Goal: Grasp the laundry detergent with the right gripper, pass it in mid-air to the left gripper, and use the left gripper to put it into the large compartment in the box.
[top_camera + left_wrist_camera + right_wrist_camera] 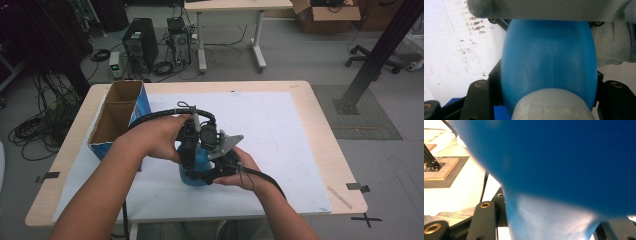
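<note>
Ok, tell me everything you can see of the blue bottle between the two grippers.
The blue bottle is smooth, rounded, matte plastic by the look, with a faint seam down its body and a whitish cap or neck at the end near the left gripper's camera. It sits low over the white mat, near the table's front middle. Both the left gripper and the right gripper are closed on it, black fingers pressing its sides. Whether it touches the mat is hidden.

Both forearms reach in; the left gripper and right gripper meet mid-counter, jaws clamped on something.
</note>
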`<state>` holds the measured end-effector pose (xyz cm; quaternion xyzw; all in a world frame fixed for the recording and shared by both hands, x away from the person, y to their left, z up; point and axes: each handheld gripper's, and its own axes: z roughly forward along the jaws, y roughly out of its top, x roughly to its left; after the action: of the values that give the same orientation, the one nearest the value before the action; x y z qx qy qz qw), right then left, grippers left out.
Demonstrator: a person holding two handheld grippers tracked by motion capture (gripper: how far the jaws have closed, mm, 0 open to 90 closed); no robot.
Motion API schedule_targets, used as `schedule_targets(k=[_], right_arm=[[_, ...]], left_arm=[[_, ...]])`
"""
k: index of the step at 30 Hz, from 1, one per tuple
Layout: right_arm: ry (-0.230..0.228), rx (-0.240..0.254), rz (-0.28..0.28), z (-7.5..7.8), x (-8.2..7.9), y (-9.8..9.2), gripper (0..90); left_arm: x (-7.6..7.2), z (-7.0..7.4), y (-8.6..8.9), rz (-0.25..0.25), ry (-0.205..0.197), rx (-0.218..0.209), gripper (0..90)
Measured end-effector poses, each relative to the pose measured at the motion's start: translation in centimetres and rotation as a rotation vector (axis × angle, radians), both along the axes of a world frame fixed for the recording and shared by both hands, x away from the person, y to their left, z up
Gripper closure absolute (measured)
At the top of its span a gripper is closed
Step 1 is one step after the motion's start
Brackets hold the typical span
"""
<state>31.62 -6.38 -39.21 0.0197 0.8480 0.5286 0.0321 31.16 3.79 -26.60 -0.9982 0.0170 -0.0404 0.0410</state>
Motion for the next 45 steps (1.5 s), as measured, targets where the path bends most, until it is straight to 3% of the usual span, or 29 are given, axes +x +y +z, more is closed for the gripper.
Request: schedule_targets(k=[1, 2, 12, 22, 45], right_arm=[[-0.002, 0.004, -0.004, 0.0, 0.0, 0.0, 44.2], [0.037, 0.023, -0.010, 0.1, -0.3, 0.0, 44.0], [0.034, 0.061, -0.036, 0.3, -0.4, -0.3, 37.6], [0.045, 0.116, -0.062, 0.0, -0.3, -1.3, 19.5], [0.063, 0.151, -0.109, -0.3, 0.1, -2.5, 0.3]], left_arm=[[0.0, 0.1, 0.0, -0.005, -0.005, 0.005, 39.6], [0.0, 0.2, -0.1, -0.005, -0.006, 0.005, 39.6], [-0.1, 0.9, -0.4, -0.020, -0.018, 0.011, 39.6], [-0.3, 1.4, -0.3, -0.035, -0.022, 0.000, 39.6], [0.0, 1.9, -0.6, -0.033, -0.014, 0.006, 39.5]])
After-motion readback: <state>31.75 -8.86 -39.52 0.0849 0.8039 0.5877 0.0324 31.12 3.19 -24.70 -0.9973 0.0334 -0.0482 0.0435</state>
